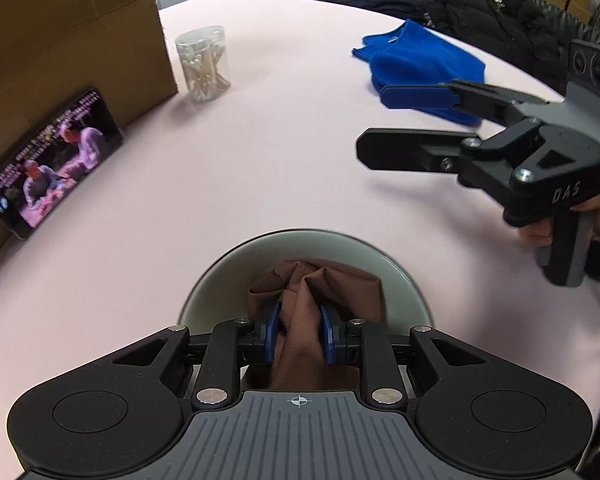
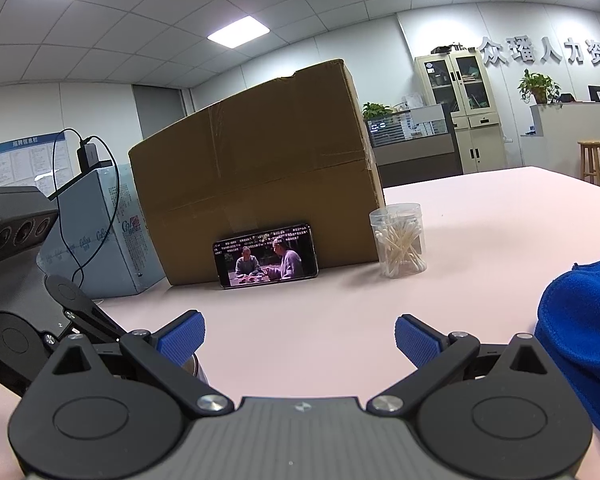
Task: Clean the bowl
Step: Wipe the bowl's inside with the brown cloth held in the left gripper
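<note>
A pale grey bowl (image 1: 220, 280) sits on the pink table right under my left gripper. My left gripper (image 1: 299, 334) is shut on a brown cloth (image 1: 324, 284), which is bunched inside the bowl. My right gripper (image 1: 374, 120) is open and empty, held above the table to the right of the bowl; in its own view (image 2: 299, 340) its blue pads (image 2: 416, 340) stand wide apart. Only a sliver of the bowl's rim (image 2: 199, 368) shows in the right wrist view.
A blue towel (image 1: 420, 64) lies at the far right, also in the right wrist view (image 2: 580, 340). A clear jar of cotton swabs (image 1: 203, 65), a phone (image 1: 52, 160) playing video and a big cardboard box (image 1: 68, 32) stand at the left.
</note>
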{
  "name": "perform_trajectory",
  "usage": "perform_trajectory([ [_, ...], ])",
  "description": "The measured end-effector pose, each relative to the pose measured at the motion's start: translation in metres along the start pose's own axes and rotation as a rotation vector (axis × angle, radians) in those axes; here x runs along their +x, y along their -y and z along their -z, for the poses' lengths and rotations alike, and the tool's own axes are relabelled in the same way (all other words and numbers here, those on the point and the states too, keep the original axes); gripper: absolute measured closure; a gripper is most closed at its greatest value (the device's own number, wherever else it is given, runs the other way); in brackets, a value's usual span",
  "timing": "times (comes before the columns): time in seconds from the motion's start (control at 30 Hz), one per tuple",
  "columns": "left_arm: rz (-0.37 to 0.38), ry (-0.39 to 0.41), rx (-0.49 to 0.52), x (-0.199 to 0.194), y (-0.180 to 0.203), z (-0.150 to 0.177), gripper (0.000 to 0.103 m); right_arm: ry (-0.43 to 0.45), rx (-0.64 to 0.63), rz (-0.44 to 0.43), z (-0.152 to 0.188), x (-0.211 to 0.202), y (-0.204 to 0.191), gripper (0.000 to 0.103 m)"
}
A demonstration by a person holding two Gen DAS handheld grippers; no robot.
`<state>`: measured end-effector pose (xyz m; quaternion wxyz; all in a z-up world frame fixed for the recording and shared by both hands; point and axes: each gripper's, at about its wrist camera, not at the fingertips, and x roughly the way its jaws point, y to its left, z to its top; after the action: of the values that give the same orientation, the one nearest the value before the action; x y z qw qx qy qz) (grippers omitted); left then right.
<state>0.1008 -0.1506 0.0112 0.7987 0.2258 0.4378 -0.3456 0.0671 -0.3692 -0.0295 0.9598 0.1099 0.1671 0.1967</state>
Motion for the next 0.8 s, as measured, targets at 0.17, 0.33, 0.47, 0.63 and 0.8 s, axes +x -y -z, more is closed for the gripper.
perform_trajectory([
  [0.17, -0.014, -0.013, -0.022, -0.008, -0.003, 0.010, 0.081, -0.008, 0.002, -0.004, 0.000, 0.001, 0.001, 0.000],
  [0.33, 0.016, -0.014, -0.035, -0.012, 0.000, 0.012, 0.082, -0.012, 0.003, -0.005, 0.000, 0.001, 0.000, 0.000],
  [0.47, 0.050, 0.012, -0.021, -0.008, 0.005, 0.006, 0.081, -0.013, 0.002, -0.005, 0.000, 0.002, 0.000, 0.000],
  [0.63, 0.038, 0.036, -0.022, -0.002, 0.002, 0.002, 0.081, -0.014, 0.002, -0.005, 0.000, 0.003, -0.001, 0.000],
  [0.8, 0.012, 0.021, -0.026, -0.004, 0.000, 0.004, 0.081, -0.015, 0.004, -0.006, 0.000, 0.001, 0.000, 0.000],
])
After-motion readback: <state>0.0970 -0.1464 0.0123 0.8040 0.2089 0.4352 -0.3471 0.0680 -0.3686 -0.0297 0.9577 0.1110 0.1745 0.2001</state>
